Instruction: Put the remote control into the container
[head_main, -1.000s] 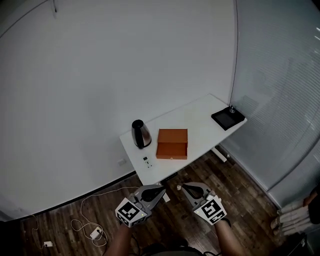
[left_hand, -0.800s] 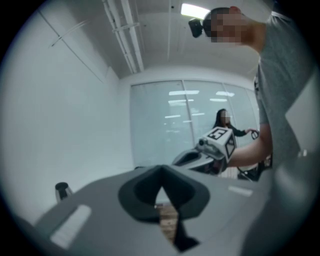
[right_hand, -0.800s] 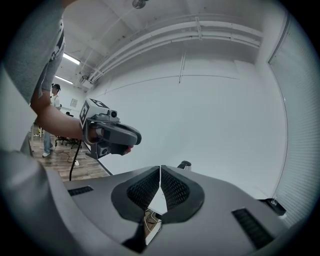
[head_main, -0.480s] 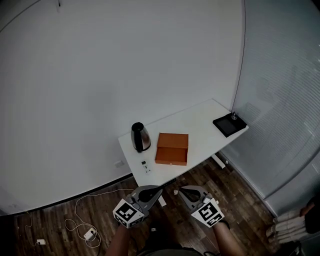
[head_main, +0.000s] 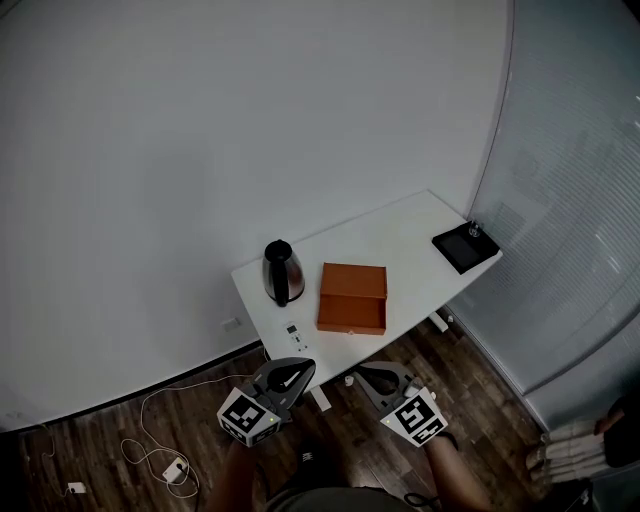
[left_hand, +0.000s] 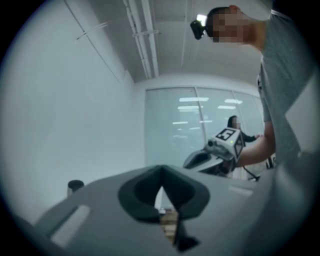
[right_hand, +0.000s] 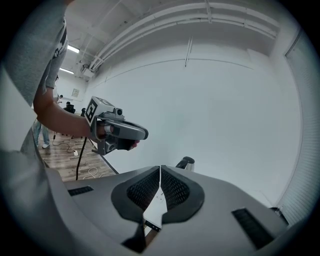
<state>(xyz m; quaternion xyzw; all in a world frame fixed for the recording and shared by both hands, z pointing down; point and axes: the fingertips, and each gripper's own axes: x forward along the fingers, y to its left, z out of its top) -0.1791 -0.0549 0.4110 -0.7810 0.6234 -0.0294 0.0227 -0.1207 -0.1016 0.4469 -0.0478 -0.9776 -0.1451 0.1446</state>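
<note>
The small white remote control (head_main: 294, 334) lies on the near left corner of the white table (head_main: 400, 240). The open orange container (head_main: 352, 298) sits beside it at the table's middle, also glimpsed under the jaws in the left gripper view (left_hand: 169, 220). My left gripper (head_main: 308, 366) and right gripper (head_main: 358, 374) hang side by side over the wooden floor, short of the table's front edge. Both are shut with nothing between the pads. Each shows in the other's view: right gripper (left_hand: 200, 159), left gripper (right_hand: 135, 132).
A steel kettle (head_main: 283, 272) stands at the table's left rear, close to the container. A black tray (head_main: 466, 247) sits at the far right end. Cables and a plug (head_main: 160, 455) lie on the floor to the left. A glass wall with blinds (head_main: 580, 250) runs along the right.
The head view has swung slightly, so the table sits a little right and lower. Both grippers have dropped a bit in the frame and stay shut.
</note>
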